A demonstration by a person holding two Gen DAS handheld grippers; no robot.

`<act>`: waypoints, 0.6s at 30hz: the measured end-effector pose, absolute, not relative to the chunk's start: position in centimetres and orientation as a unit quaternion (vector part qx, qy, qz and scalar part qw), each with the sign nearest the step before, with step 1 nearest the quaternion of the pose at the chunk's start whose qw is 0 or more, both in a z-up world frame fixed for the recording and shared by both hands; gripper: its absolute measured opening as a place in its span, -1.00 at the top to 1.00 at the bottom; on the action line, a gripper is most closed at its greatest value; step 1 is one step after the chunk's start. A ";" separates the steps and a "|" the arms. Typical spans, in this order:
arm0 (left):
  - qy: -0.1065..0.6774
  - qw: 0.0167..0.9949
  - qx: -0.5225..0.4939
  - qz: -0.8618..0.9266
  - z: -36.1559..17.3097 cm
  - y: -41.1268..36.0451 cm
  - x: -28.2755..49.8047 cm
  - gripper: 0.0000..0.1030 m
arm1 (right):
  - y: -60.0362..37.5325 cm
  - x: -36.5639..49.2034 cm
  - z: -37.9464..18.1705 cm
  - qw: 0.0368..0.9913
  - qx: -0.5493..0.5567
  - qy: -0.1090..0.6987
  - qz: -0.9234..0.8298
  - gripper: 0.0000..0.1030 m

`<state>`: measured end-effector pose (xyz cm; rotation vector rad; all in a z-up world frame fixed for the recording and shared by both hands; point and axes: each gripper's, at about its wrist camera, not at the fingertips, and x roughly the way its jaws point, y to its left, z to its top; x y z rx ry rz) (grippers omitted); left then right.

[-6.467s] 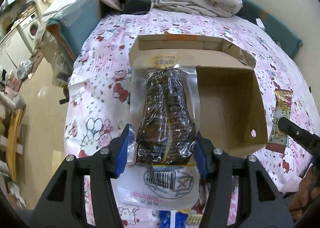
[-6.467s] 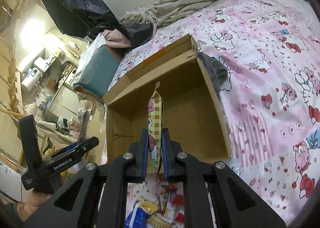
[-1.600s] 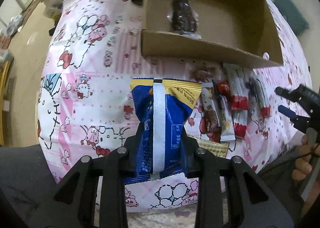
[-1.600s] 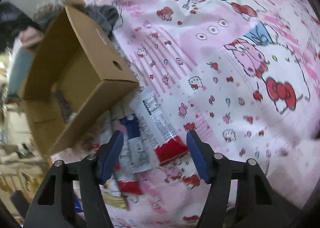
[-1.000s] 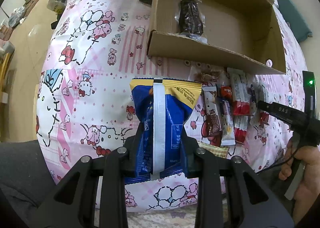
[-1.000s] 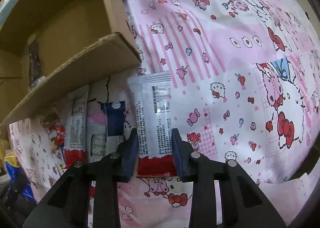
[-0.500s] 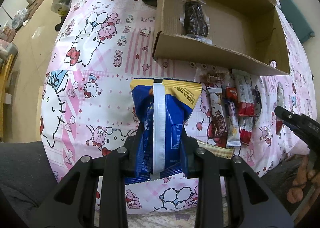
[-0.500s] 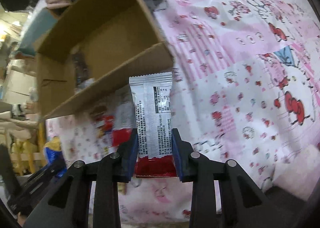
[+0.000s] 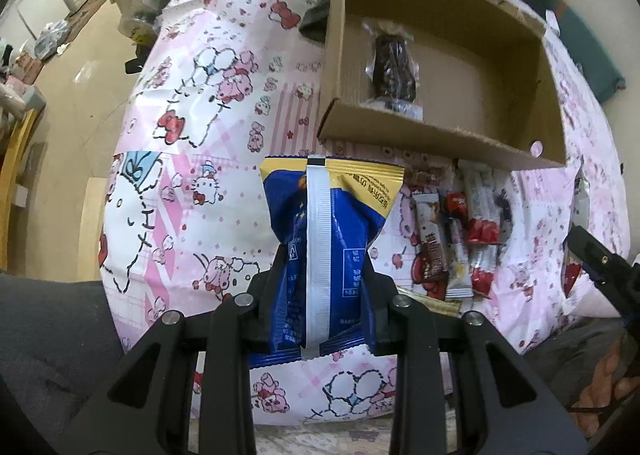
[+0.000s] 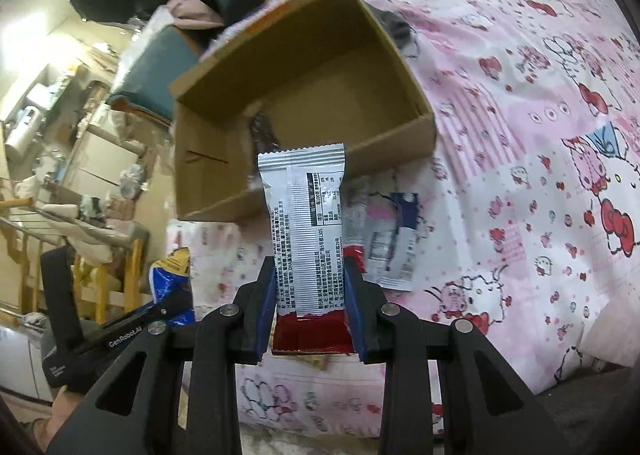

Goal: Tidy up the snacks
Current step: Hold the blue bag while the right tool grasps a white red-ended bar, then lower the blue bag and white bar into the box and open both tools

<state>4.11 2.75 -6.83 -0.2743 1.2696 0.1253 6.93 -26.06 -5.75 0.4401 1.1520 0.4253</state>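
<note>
Left gripper [image 9: 325, 307]: clamped on blue packet [image 9: 326, 239], held clear for boxing.
Right gripper [image 10: 310, 311]: pinching silver bar [image 10: 308, 231], aimed at 12 o'clock.
Box [image 10: 224, 175]: 12 o'clock, 1 dark snack [image 9: 394, 69] inside.
Loose snacks [image 9: 460, 231]: 2 o'clock of packet.

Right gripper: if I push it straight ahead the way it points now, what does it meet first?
Probably the near wall of the cardboard box. The right gripper, shut on the silver-and-red snack bar, aims at that front edge; the bar's tip would likely touch first. Depth is unclear, so it may just clear the wall.
</note>
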 end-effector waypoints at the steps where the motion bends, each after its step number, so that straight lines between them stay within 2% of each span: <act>1: 0.585 0.800 -0.125 0.058 -6.3 2.7 3.9 0.49 | -26.0 7.0 -5.5 0.796 0.207 0.532 0.203 0.36; 18: 0.516 0.848 -0.103 0.059 -0.2 2.7 8.0 0.49 | -28.1 8.5 -1.3 0.829 0.268 0.432 0.233 0.36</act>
